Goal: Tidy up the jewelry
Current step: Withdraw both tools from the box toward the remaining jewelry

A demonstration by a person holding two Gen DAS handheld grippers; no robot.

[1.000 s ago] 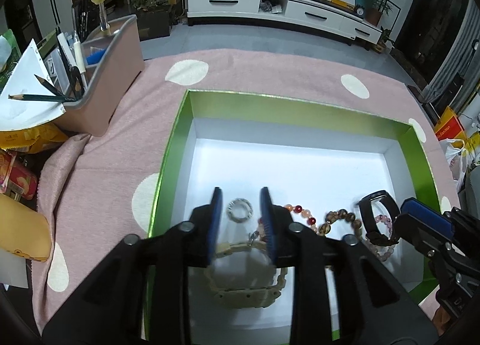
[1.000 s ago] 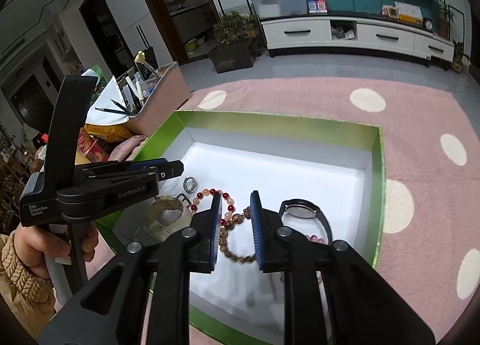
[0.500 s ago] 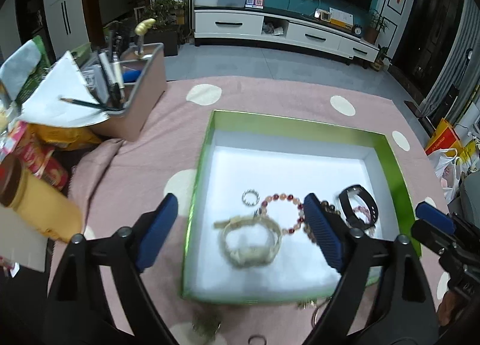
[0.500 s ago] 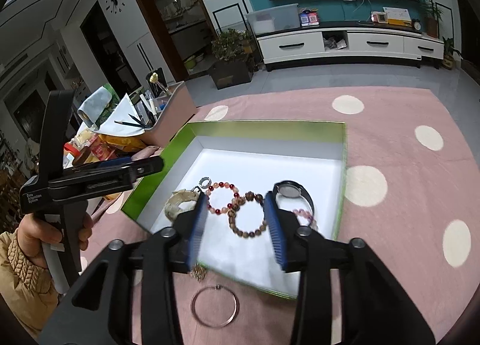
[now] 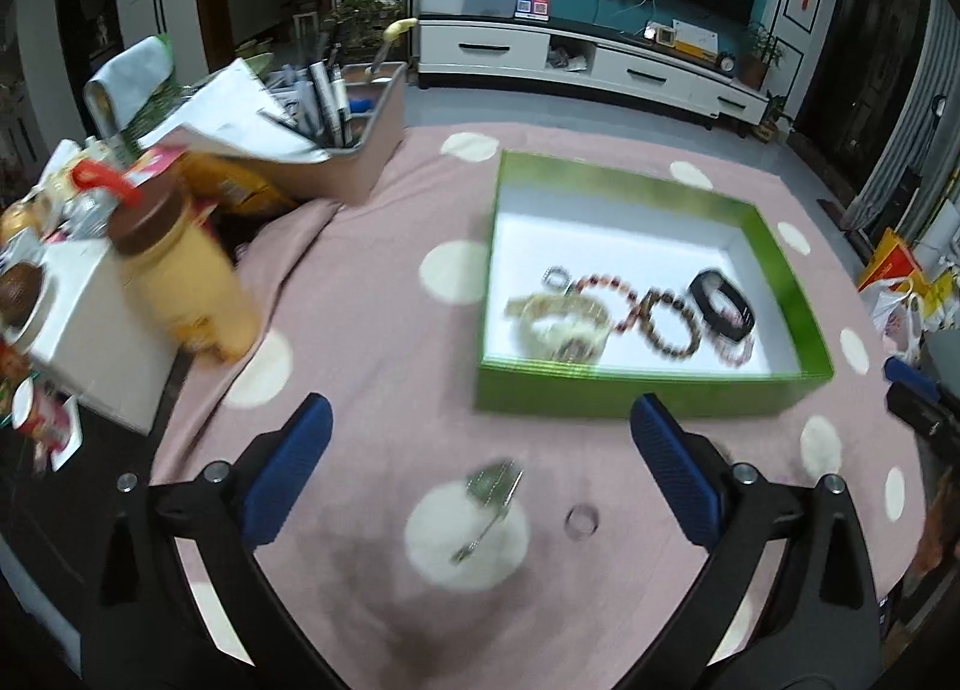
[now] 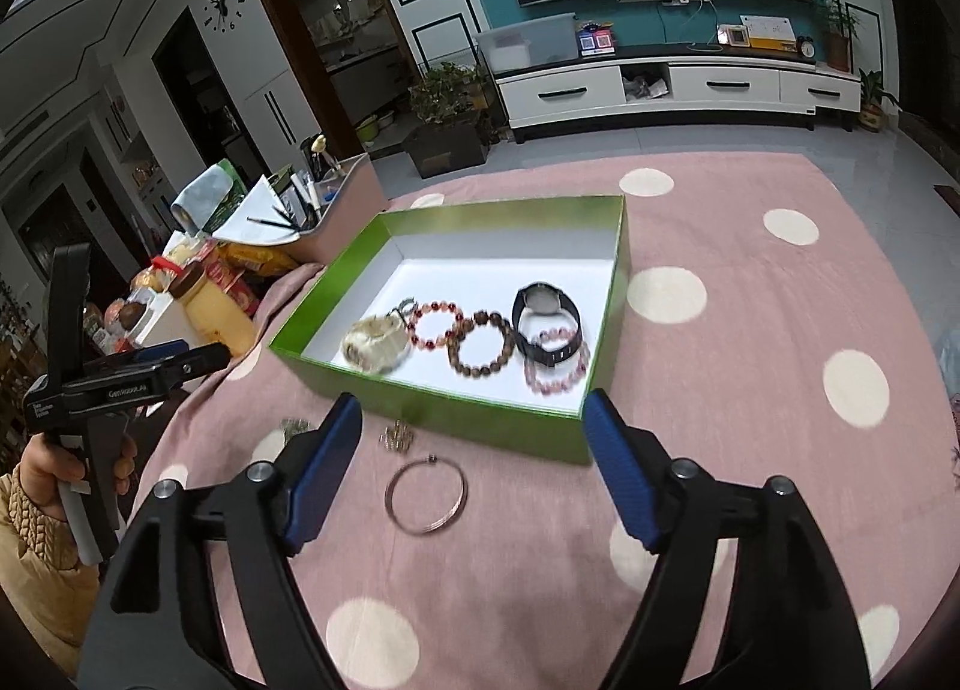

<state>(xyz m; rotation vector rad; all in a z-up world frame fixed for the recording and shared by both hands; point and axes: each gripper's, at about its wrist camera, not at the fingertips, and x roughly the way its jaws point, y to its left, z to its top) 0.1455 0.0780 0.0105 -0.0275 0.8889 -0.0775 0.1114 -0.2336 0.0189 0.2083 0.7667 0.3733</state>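
In box: green box (image 6: 480, 420), frame centre, is already holding bracelets and black watch (image 6: 546, 324).
Left out: wire bangle (image 6: 426, 495), small ring (image 5: 582, 521) (lower frame) are lying on the cloth.
Grippers: left gripper (image 5: 480, 474) and right gripper (image 6: 474, 462) are opening wide, gripping nothing.

left wrist: looks down over desk, green box (image 5: 654, 390) at 1 o'clock, near | right wrist: box (image 6: 432, 399) at 12 | shared: box, TV wall

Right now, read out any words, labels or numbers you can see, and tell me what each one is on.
"GenRobot.AI": on the arm of the left gripper, seen from the right wrist.
"Data Acquisition System": small white print on the left gripper's handle block, only just legible.
Snack packets: print blurred, unreadable.
Wall clock: too small for numerals.
Cards on the TV stand: too small to read.
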